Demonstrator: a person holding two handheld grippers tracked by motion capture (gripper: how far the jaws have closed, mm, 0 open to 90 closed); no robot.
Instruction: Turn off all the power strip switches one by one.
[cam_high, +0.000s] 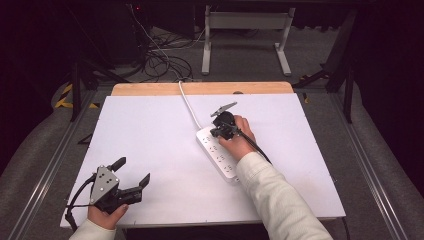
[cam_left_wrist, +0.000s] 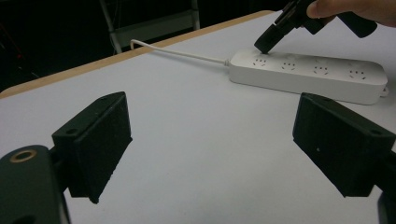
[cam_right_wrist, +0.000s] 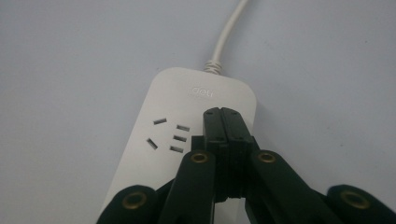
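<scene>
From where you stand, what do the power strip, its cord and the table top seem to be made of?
The power strip looks like smooth white plastic: moulded rounded corners, a faint sheen, crisp cut slots. Its cord looks like white rubbery or plastic sheathing, since it bends softly. The table top is a matt white sheet, perhaps laminate or board; the bare far edge looks like pale wood.

Desk (cam_high: 150, 130): white top, bare wooden strip along far edge. White power strip (cam_high: 216, 154) lies flat on it, right of centre, set diagonally. Its white cord (cam_high: 187, 102) runs across the top and over the far edge.
</scene>
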